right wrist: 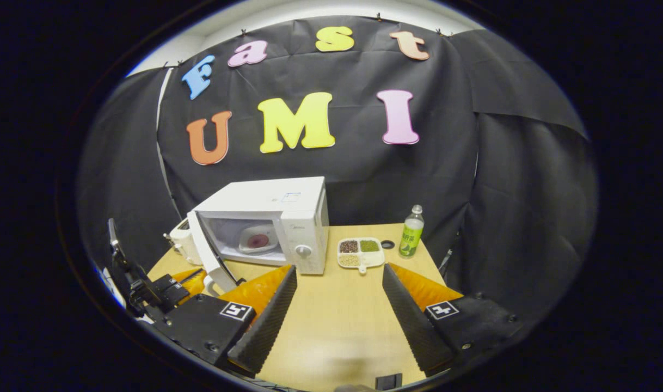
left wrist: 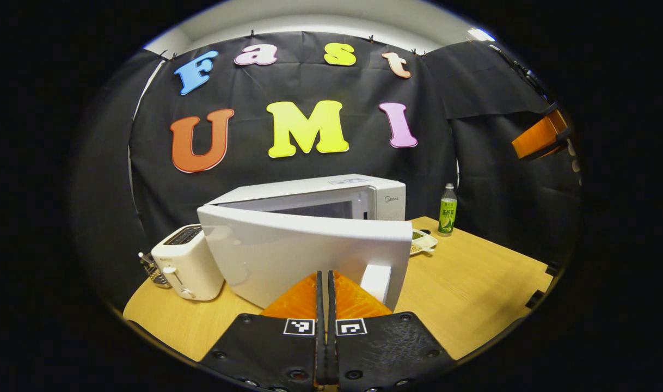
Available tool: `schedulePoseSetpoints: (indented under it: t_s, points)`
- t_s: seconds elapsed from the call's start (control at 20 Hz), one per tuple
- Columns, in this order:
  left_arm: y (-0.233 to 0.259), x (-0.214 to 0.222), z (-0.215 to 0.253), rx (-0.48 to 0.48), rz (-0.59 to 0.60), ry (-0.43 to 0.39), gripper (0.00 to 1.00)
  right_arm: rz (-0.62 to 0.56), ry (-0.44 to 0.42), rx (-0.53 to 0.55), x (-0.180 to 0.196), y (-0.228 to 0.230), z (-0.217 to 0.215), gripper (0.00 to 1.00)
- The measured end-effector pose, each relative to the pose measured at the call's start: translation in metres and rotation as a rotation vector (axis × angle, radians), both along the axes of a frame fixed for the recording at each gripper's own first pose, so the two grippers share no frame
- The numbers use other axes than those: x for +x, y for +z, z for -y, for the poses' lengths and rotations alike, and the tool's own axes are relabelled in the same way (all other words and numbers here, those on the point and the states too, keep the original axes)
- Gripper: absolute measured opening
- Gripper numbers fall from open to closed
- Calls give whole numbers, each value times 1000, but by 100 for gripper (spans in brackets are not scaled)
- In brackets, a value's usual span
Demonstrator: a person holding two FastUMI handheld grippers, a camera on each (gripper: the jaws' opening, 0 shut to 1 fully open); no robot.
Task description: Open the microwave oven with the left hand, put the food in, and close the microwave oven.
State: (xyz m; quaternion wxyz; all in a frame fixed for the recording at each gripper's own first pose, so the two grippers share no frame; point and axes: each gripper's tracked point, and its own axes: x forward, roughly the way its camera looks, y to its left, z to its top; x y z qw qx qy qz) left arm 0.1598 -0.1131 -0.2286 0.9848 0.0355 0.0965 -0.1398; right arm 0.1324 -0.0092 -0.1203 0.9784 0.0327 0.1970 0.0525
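The white microwave [right wrist: 288, 204] stands at the back of the wooden table with its door [left wrist: 309, 256] swung wide open. Inside the cavity lies a white plate with a reddish piece of food [right wrist: 258, 239]. My left gripper [left wrist: 326, 275] is shut with nothing between its fingers, and its tips sit against the door's outer face, just left of the handle [left wrist: 376, 280]. The right gripper view also shows this left gripper [right wrist: 192, 280] behind the door. My right gripper [right wrist: 339, 268] hovers open over the table in front of the microwave, holding nothing.
A white toaster [left wrist: 187, 261] stands left of the microwave. To its right are a sectioned tray of beans [right wrist: 360, 252], a small black cap [right wrist: 387, 244] and a green drink bottle [right wrist: 411, 231]. The table's front edge [left wrist: 473, 348] is near.
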Motion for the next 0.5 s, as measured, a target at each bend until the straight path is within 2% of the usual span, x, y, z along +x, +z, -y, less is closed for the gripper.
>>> schedulePoseSetpoints:
  t_s: [0.05,0.25,0.3,0.5]
  points:
    - [0,6,7,3,0,-9,0,1,0,-3,3,1,4,92]
    - [-5,33,31,11,-9,-26,0,8,1,-21,13,3,17,92]
    - [-7,39,35,10,-13,-25,0,8,1,-21,15,2,19,100]
    - [-5,64,51,2,-10,-28,0,-1,-10,-18,19,-2,28,100]
